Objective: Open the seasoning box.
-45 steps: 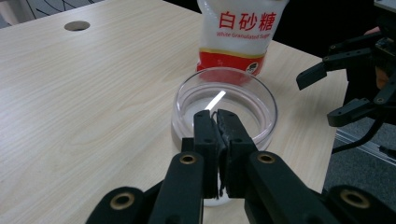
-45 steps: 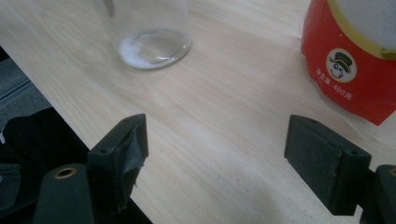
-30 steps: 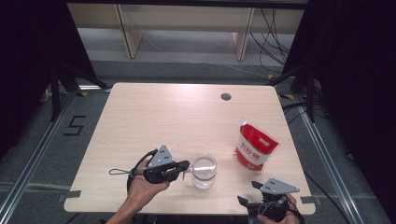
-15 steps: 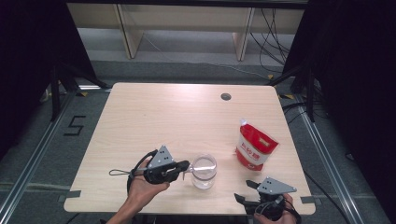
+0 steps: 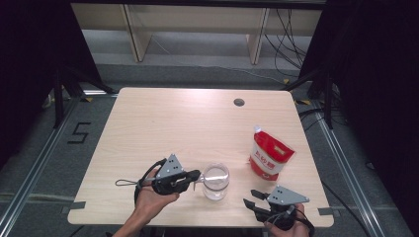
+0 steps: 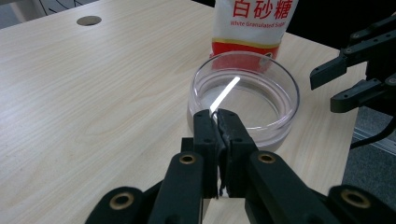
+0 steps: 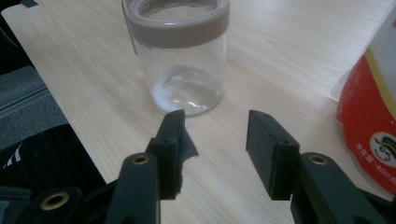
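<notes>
A bag of white granulated sugar (image 5: 270,159) stands upright on the pale wood counter (image 5: 188,123) beyond the right claw (image 5: 254,199), whose jaws, just closing, remain apart around nothing. The clear glass jar (image 5: 216,180), mouth up and long axis vertical, sits just ahead of the left claw (image 5: 197,175), pressed together on a thin spoon handle (image 6: 224,94) slanting into it. Rigid, smooth and likely breakable, the jar seems best gripped across its wall below the rim.
</notes>
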### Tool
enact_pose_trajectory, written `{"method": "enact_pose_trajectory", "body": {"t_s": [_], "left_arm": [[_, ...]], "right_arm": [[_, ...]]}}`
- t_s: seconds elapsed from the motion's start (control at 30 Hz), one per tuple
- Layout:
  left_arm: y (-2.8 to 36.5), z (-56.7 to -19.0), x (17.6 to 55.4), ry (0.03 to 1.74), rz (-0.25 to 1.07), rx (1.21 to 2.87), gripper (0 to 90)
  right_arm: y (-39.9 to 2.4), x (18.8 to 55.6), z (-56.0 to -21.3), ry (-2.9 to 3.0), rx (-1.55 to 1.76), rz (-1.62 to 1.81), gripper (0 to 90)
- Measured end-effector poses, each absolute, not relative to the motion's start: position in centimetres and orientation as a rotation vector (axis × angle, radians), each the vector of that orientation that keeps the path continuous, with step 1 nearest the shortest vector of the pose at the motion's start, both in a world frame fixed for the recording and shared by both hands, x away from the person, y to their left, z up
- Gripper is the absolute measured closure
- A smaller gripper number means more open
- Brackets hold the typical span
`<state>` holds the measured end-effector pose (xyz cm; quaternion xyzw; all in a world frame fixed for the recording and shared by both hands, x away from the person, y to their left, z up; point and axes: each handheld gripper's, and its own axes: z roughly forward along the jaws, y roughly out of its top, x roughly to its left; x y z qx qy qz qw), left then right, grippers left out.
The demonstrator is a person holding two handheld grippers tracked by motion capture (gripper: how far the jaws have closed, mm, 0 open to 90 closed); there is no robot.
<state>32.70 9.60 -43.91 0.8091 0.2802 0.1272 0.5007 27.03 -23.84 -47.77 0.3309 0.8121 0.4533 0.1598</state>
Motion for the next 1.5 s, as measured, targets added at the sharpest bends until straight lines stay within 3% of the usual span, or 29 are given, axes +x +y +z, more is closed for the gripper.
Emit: {"method": "enact_pose_trajectory", "body": {"t_s": [0.83, 1.5], "left_arm": [[9.8, -44.1, 32.7, 0.689, 0.298, 1.956, 86.2], [9.8, -44.1, 32.7, 0.677, 0.301, 1.954, 86.2]], "right_arm": [[-21.5, 28.4, -46.3, 2.255, 0.787, 1.398, 89.7], [-19.0, 30.0, -45.8, 2.279, 0.698, 1.405, 90.0]]}}
